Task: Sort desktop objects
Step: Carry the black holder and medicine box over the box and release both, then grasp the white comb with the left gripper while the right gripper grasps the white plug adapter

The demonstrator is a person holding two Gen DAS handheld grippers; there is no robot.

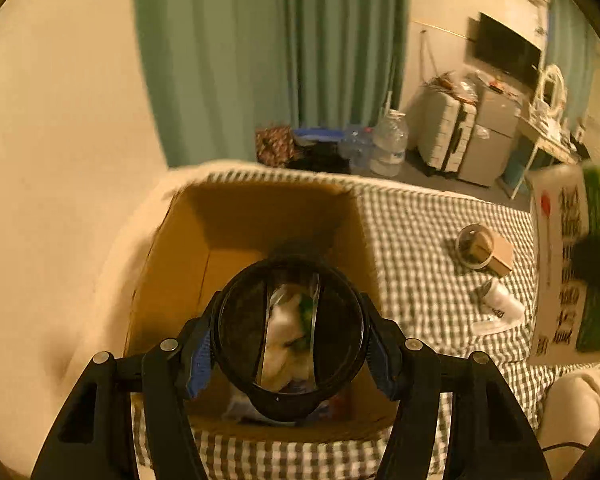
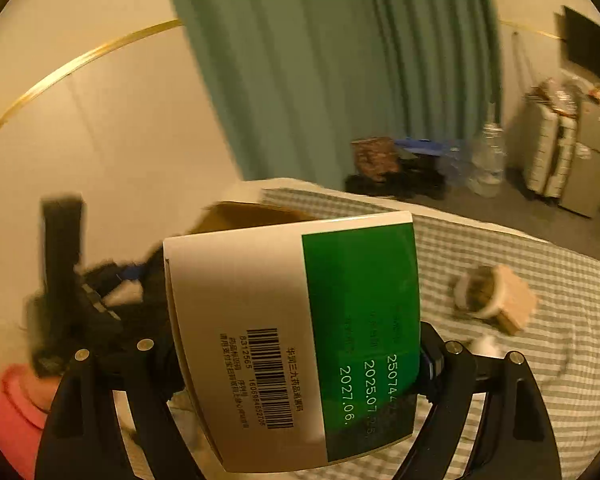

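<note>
Left hand-held gripper (image 1: 290, 336) pinches a round black lidded container (image 1: 292, 332) across its width, both pads pressed to the rim. We see it hanging directly over the open cardboard box (image 1: 180, 260), which sits at the left end of a surface covered in checked cloth (image 1: 420, 232); whether that surface is a desk or a bed we cannot tell. White and green items already lie in the bottom of the box, partly visible through the container's clear lid.

We judge the sort to be partly done: some things are boxed, two are in hand, several remain out.

Further right on the cloth, well apart from the box, a tape roll (image 1: 474, 246) leans against a small tan block (image 1: 502, 254), and just in front of them a small white bottle (image 1: 500, 304) lies on its side. These are untouched.

Right hand-held gripper (image 2: 300, 364) clamps a white-and-green medicine carton (image 2: 292, 340) between its fingers, barcode face toward the camera. The carton is held in the air to the right of the box and near it, with the box's rim showing behind its top edge. The left wrist view shows the same carton at its far right edge.

Remaining, in our estimate: release the container, box the carton, then fetch the three loose items.
</note>
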